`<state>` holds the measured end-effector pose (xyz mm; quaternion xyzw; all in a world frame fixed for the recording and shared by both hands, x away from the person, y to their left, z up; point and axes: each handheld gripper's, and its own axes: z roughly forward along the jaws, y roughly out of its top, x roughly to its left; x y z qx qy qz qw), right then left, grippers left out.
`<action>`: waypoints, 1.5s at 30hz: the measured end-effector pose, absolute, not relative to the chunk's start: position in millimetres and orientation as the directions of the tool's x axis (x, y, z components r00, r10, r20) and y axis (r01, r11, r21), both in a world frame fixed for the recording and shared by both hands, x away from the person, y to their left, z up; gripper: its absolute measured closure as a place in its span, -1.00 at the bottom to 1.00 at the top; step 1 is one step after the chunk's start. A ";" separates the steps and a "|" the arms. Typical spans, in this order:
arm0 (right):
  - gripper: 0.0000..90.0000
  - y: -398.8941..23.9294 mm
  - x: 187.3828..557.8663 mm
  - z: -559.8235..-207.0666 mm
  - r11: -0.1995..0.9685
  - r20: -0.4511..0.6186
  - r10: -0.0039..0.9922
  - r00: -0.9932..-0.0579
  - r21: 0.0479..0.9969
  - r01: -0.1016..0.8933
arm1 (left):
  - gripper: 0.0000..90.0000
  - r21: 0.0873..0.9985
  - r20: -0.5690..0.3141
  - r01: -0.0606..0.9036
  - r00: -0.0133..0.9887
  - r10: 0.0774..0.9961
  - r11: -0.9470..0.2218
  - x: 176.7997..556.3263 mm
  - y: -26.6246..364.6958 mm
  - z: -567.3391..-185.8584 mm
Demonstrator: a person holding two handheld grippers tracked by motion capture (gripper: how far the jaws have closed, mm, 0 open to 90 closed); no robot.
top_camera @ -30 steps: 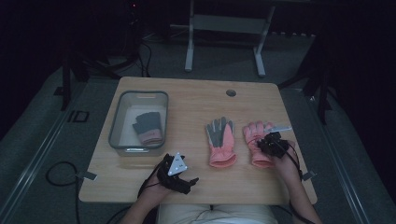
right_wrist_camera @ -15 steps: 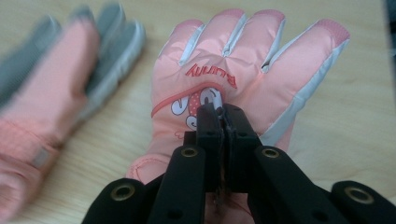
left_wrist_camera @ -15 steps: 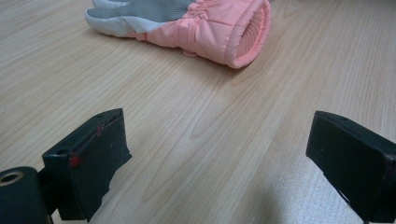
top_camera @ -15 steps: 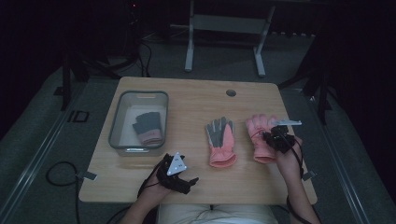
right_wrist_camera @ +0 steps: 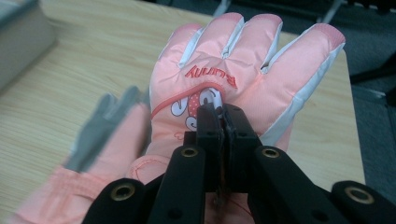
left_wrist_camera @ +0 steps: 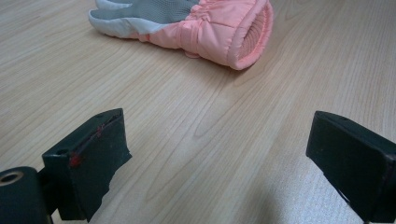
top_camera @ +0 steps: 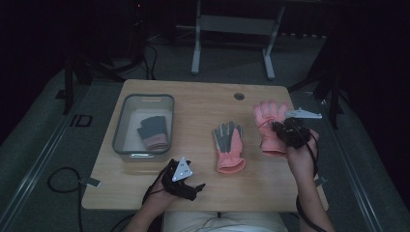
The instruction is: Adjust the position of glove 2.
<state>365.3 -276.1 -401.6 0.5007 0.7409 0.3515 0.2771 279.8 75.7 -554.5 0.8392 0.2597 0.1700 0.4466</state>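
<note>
R gripper (top_camera: 285, 129) now has its jaws clenched on the back of the pink glove (top_camera: 269, 126), pinching a fold of fabric near the printed patch; in the right gripper view the jaws [no gap visible] meet on the cloth just below the lettering. Jaws have just been closing, w/ the glove fabric between them. Vs. the earlier frames, the R hand sits higher and farther up the surface (top_camera: 203, 104), and the glove's finger end has come up off the wood, so the glove hangs partly lifted rather than lying flat. Judgement: grasp is made, lift is under way; next step is probably transfer toward the bin (top_camera: 122, 126) at the L side, where a dark glove (top_camera: 153, 131) already lies. 2nd pink glove (top_camera: 228, 148), palm side up w/ grey grip, lies flat mid-surface, same spot as before, well apart from both grippers. L gripper (top_camera: 189, 189) rests near the front edge, unchanged in place; jaws released, spread wide over bare wood in the left gripper view, nothing between them, the palm-up glove's cuff ahead. Risk: a thin fabric pinch may slip as the glove swings.
</note>
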 end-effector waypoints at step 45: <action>0.90 -154.3 376.3 -484.3 0.303 -0.032 0.918 -0.396 0.702 0.644 | -0.89 0.834 0.062 0.275 0.815 0.576 -0.479 279.3 75.2 -555.2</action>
